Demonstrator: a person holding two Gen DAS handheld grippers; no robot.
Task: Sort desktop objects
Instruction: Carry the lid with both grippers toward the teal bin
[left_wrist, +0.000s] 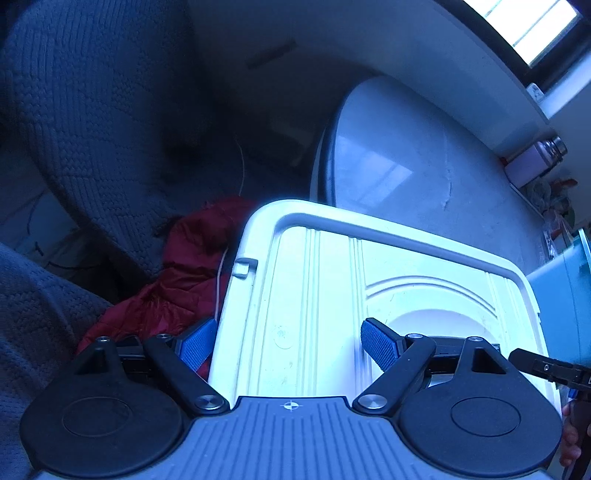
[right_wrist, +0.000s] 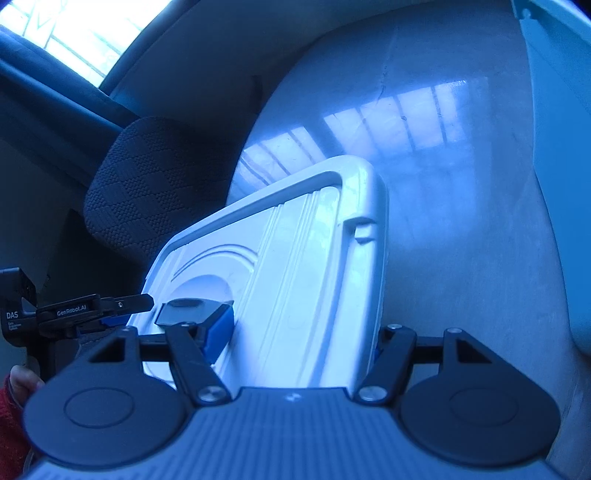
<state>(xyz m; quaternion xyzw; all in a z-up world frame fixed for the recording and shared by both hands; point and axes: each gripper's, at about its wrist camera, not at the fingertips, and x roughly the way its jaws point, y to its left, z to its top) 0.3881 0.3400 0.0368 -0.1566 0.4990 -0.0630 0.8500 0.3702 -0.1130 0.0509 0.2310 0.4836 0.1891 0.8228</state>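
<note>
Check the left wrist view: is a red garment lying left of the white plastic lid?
Yes, crumpled red fabric lies against the white plastic lid's left edge.
</note>
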